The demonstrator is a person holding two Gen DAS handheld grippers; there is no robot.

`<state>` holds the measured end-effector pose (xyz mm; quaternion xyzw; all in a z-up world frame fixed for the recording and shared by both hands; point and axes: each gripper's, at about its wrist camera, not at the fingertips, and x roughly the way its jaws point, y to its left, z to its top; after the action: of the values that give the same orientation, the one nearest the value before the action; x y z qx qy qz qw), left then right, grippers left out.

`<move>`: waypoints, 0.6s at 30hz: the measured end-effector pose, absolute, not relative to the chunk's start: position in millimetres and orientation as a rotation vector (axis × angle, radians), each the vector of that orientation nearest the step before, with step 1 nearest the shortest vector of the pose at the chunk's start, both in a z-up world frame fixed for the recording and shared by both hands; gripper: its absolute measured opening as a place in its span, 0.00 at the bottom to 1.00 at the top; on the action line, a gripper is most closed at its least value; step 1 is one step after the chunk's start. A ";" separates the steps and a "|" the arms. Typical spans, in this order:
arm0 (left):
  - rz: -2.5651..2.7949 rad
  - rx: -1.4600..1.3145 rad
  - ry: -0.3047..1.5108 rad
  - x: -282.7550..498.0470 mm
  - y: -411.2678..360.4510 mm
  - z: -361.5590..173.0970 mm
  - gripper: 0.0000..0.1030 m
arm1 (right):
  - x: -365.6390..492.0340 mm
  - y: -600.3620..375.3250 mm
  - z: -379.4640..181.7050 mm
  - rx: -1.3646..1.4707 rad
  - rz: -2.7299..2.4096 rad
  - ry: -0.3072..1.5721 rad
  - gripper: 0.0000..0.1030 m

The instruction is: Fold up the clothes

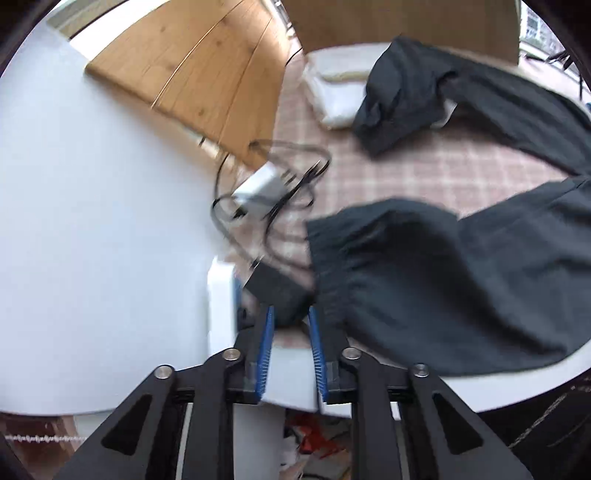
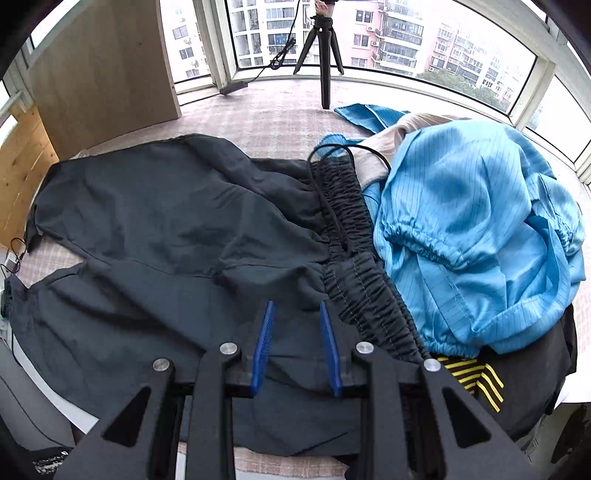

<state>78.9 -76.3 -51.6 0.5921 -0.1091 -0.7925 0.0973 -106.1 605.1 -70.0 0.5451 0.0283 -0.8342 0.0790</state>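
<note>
Dark trousers lie spread on the checked pink tablecloth, covering most of the table. Long axis runs left to right in the right wrist view: elastic waistband on the right, two legs fanning away to the left. The drawstring loops across the waistband.

No open container shows in either view. The nearest thing to one is a white box-like object at the table's near edge in the left wrist view; what it holds cannot be told.

Right gripper hovers low over the trousers near the waistband, blue pads held apart, nothing between them. Left gripper has its jaws parted too, gap moderate, nothing pinched; it points at a leg cuff and a dark flat object just beside it.

Only the right wrist view shows: the blue striped garment heaped against the waistband, a beige cloth under it, a black piece with yellow stripes at the near right edge, a tripod on the table before the window.

Only the left wrist view, which is blurred, shows: a white adapter tangled in black cables, a folded white cloth under the far leg's end, the pale floor and a wooden board.
</note>
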 end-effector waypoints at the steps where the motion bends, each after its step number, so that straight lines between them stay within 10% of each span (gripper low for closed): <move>1: -2.415 1.749 -0.320 61.2 -64.1 -51.3 0.35 | -109.7 602.3 -65.3 1.619 -2.496 0.076 0.25; 18: -2.501 1.952 -0.428 -124.8 -3.1 -136.5 0.41 | -168.1 578.9 -54.2 1.595 -2.477 0.015 0.33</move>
<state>-124.8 -3.1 -136.5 0.6095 -0.1335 -0.7809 -0.0297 -168.1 578.9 -54.2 0.5390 0.0052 -0.8367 0.0976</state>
